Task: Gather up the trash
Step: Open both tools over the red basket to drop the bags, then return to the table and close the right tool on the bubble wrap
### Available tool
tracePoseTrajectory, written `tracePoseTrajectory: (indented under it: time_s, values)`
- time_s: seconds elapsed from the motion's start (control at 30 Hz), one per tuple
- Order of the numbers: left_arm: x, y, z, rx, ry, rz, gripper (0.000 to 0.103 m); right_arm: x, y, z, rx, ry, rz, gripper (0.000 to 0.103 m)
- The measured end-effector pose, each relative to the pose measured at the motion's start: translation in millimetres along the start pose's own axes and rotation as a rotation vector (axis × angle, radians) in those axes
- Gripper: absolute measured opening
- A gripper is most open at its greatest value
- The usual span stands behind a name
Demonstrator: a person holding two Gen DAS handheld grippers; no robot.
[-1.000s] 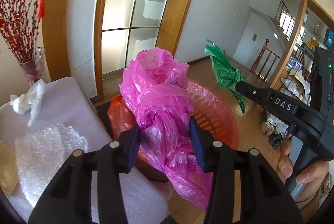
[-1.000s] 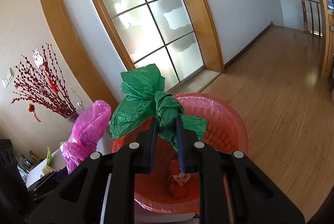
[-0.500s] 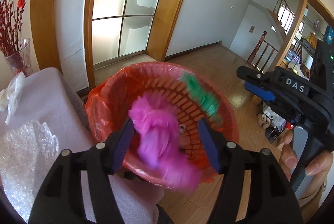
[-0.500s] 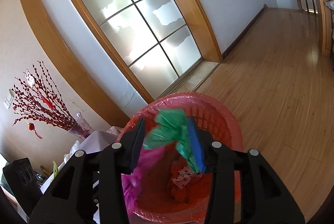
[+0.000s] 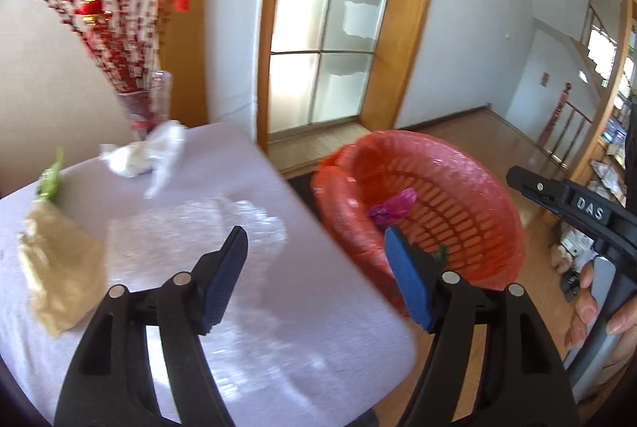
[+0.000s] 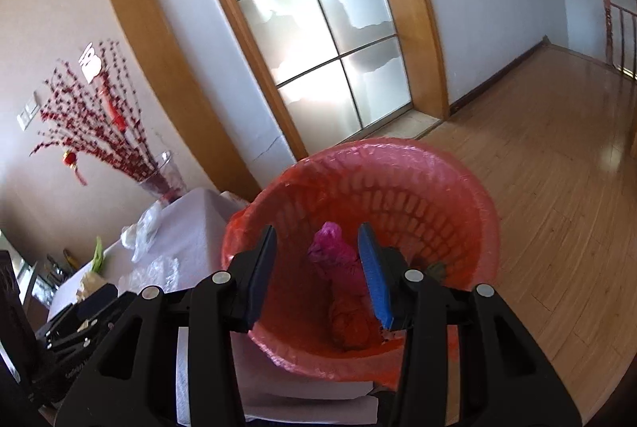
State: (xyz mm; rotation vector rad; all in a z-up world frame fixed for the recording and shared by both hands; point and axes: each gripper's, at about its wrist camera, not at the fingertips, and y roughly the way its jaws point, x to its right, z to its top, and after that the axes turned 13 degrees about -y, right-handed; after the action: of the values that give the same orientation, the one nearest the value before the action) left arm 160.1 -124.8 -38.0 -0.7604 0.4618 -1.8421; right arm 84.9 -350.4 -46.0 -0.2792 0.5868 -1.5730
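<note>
Nearest the lens, the left hand-held gripper (image 5: pixel 314 264) has its jaws opening with nothing between them; it hangs over the edge of the counter (image 5: pixel 247 168), between the clear wrap and the bin. The right hand-held gripper (image 6: pixel 316 268) stands spread and empty too, poised above the mouth of the red trash basket (image 6: pixel 398 156), which stands on the floor just beside the counter.

Just beyond the blue pads, the pink plastic bag (image 6: pixel 332 248) lies down inside the basket, and a scrap of the green bag (image 6: pixel 434 266) peeps out beside the right pad, so by the look of it two pieces are already collected. Some orange-red lump sits at the bottom under them; what it is cannot be made out.

Further out on the counter, the work left seems plain: a sheet of bubble wrap (image 5: pixel 191 228) lies closest to the left jaws, a beige crumpled bag (image 5: pixel 59 268) to its left, a green wrapper (image 5: pixel 49 180) behind that, and a white crumpled bag (image 5: pixel 147 152) near the glass vase (image 5: pixel 149 100) of red branches at the back.

The left view is smeared, so the bubble wrap's outline is vague. Most of the green bag is hidden behind the right finger, and the counter's near corner is cut off by the gripper bodies.
</note>
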Motion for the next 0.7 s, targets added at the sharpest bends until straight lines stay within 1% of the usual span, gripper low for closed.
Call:
tracePoseTrajectory:
  time_s: [0.23, 0.37, 0.43, 0.57, 0.7]
  values:
    - [-65, -44, 5, 0.102, -0.075, 0.178, 0.071, -76, 11, -4, -0.043, -0.158, 0.156, 0.044]
    - [-115, -68, 6, 0.143, -0.162, 0.278, 0.071, -122, 16, -10, -0.061, -0.253, 0.229, 0.044]
    - [-137, -79, 7, 0.16, -0.202, 0.325, 0.071, -139, 20, -12, -0.069, -0.279, 0.265, 0.044]
    - [-176, -100, 7, 0.195, -0.279, 0.39, 0.071, -177, 31, -19, -0.091, -0.34, 0.326, 0.044]
    - [-198, -113, 9, 0.218, -0.329, 0.421, 0.071, -206, 41, -29, -0.12, -0.396, 0.351, 0.044]
